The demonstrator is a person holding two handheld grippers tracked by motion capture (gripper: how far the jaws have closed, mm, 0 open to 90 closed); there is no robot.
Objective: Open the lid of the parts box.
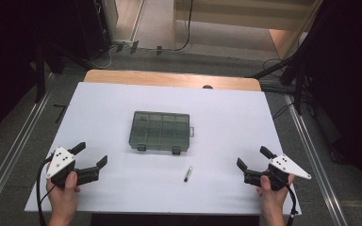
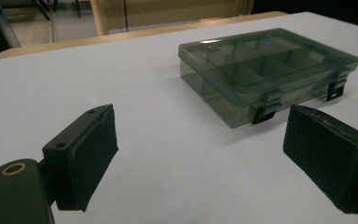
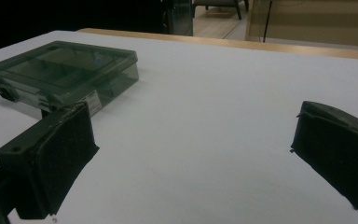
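Note:
A smoky clear plastic compartment box (image 1: 160, 131) lies closed in the middle of the white table, its two latches facing me. The same box (image 2: 265, 70) sits ahead and right of my left gripper's jaws, and the box (image 3: 60, 74) appears at the far left past my right gripper's jaws. A small dark pen-like stick (image 1: 188, 173) lies on the table in front of the box. My left gripper (image 1: 92, 155) rests open near the front left, nothing between its jaws. My right gripper (image 1: 254, 157) stands open near the front right, also holding nothing.
The white sheet (image 1: 99, 113) covers a wooden table whose far edge (image 1: 169, 77) shows bare. Metal rails (image 1: 19, 141) run along both sides on the floor. Cables and dark stands crowd the floor beyond the table.

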